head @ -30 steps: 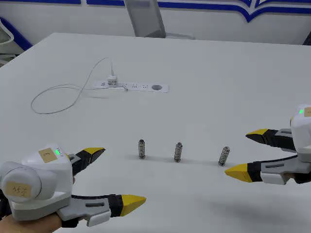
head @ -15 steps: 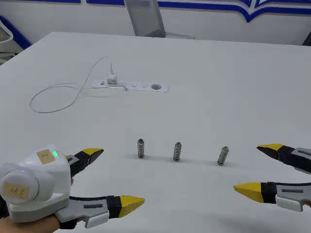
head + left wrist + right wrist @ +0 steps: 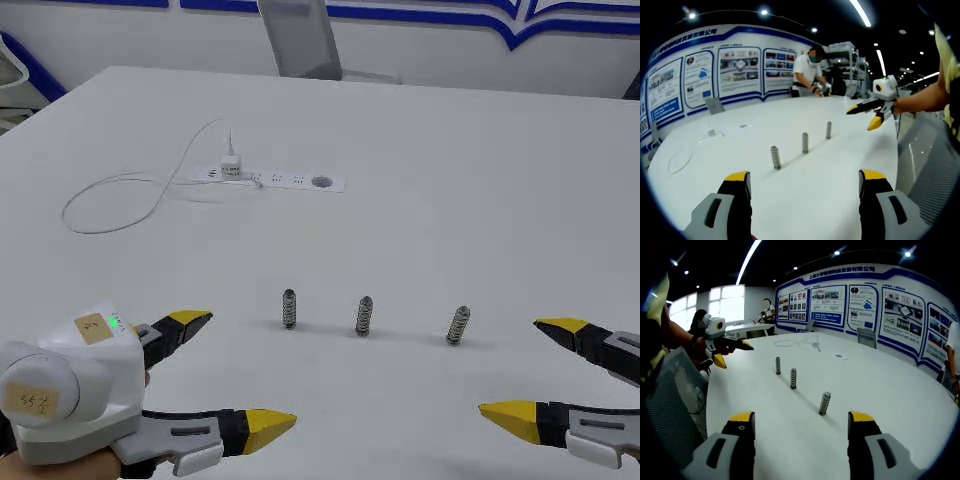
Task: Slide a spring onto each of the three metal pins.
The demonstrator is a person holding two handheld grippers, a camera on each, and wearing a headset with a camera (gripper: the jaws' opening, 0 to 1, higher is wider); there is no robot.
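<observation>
Three metal pins stand upright in a row on the white table, each with a spring around it: the left spring [image 3: 289, 309], the middle spring [image 3: 364, 316] and the right spring [image 3: 458, 325]. The same row appears in the left gripper view as spring [image 3: 775, 157], spring [image 3: 805, 143] and spring [image 3: 828, 130], and in the right gripper view as spring [image 3: 824, 403], spring [image 3: 793, 378] and spring [image 3: 778, 365]. My left gripper [image 3: 228, 370] is open at the near left, empty. My right gripper [image 3: 535, 370] is open at the near right, empty. Both are well apart from the pins.
A white power strip [image 3: 285, 180] with a plugged charger and a looping white cable [image 3: 110, 205] lies further back on the table [image 3: 480, 160]. A grey chair [image 3: 300, 38] stands behind the far edge. A person [image 3: 807, 70] stands in the background.
My right gripper has drawn back to the right and downward, away from the right spring. The left gripper has barely shifted. The springs and pins have not moved.
</observation>
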